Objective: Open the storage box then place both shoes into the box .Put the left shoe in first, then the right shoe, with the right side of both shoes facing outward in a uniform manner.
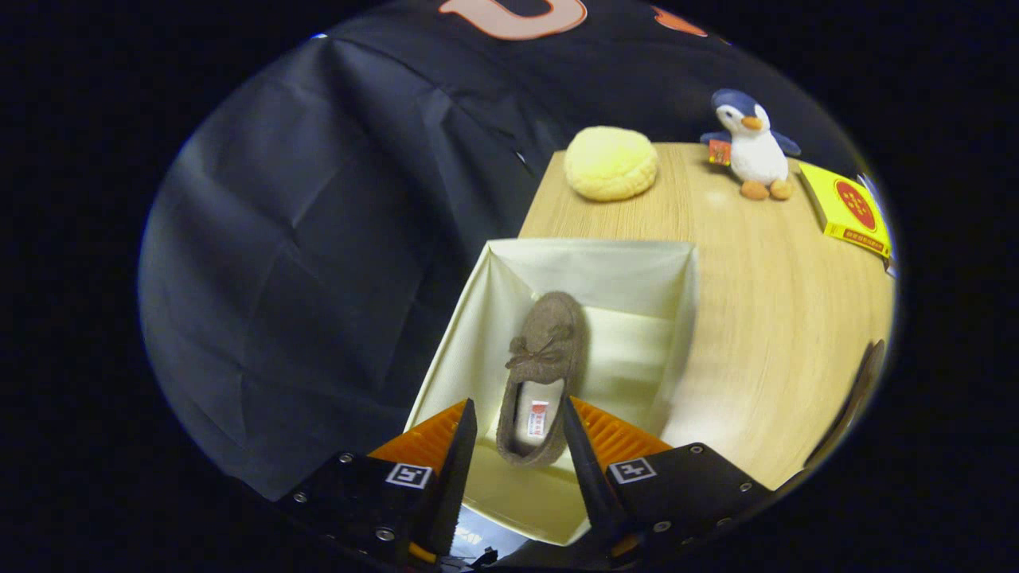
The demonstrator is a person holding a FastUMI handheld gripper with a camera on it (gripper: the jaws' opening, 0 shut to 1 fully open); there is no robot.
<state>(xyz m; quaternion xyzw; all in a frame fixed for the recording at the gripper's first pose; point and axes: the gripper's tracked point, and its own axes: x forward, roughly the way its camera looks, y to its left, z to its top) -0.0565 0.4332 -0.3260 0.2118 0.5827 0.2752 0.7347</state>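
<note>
Wooden table (764,302) against black cloth wall. Cream storage box (589,270) open at table's left edge, just ahead of gripper (517,430). Brown slipper shoe (543,374) lies inside box, sole down, long axis running away from gripper: toe with bow points toward far box wall, heel nearest, between fingers. Fingers spread either side of heel, small gaps visible, not pinching. Beyond box: yellow round cushion (611,162), plush penguin (750,145), yellow flat packet (845,208).
</note>
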